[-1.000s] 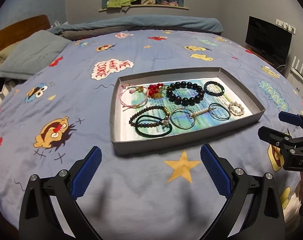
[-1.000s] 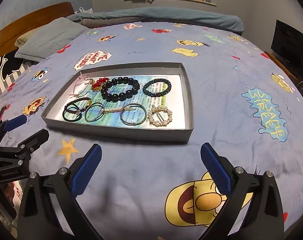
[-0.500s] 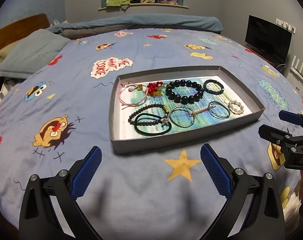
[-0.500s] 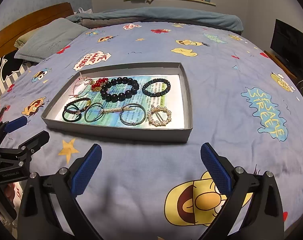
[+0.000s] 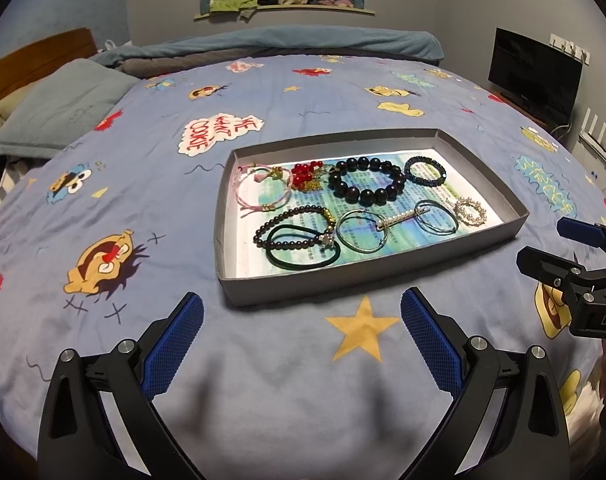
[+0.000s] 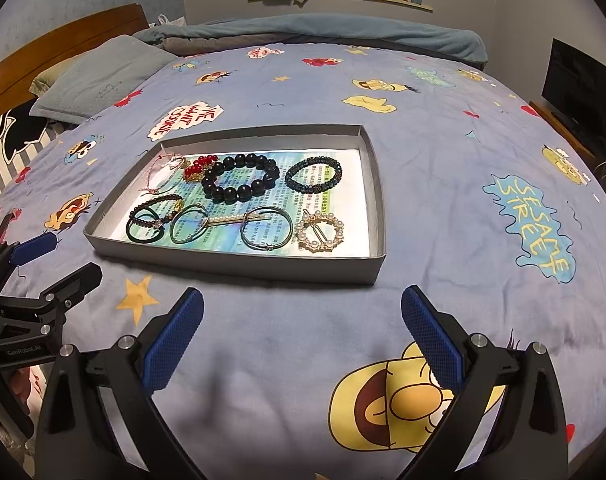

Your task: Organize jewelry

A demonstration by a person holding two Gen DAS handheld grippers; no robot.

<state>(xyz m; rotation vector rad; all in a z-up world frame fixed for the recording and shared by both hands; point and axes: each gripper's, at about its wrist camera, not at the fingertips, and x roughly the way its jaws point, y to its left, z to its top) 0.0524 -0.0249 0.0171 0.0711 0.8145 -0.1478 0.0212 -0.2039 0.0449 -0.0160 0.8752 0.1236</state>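
A shallow grey tray point(image 5: 229, 280) point(image 6: 377, 264) lies on the bed, lined with printed paper. In it lie several pieces: a large black bead bracelet point(image 5: 367, 186) point(image 6: 241, 182), a small dark beaded bracelet point(image 5: 425, 170) point(image 6: 313, 174), a red bead cluster point(image 5: 305, 174), a pink cord bracelet point(image 5: 263, 192), a green hair tie point(image 5: 303, 248), thin wire hoops point(image 6: 265, 228) and a pearl ring brooch point(image 6: 319, 230). My left gripper point(image 5: 301, 340) is open and empty, in front of the tray. My right gripper point(image 6: 301, 340) is open and empty, also in front of it.
The bed has a blue cartoon-print cover point(image 5: 103, 220). A grey pillow point(image 5: 63, 112) and wooden headboard point(image 6: 63, 40) are at the left. A dark screen point(image 5: 533, 76) stands at the right. A folded blanket point(image 5: 283, 40) lies along the far edge.
Both grippers have drifted slightly; the tray sits a little differently in each view. The jewelry has not moved, and both grippers stay open.
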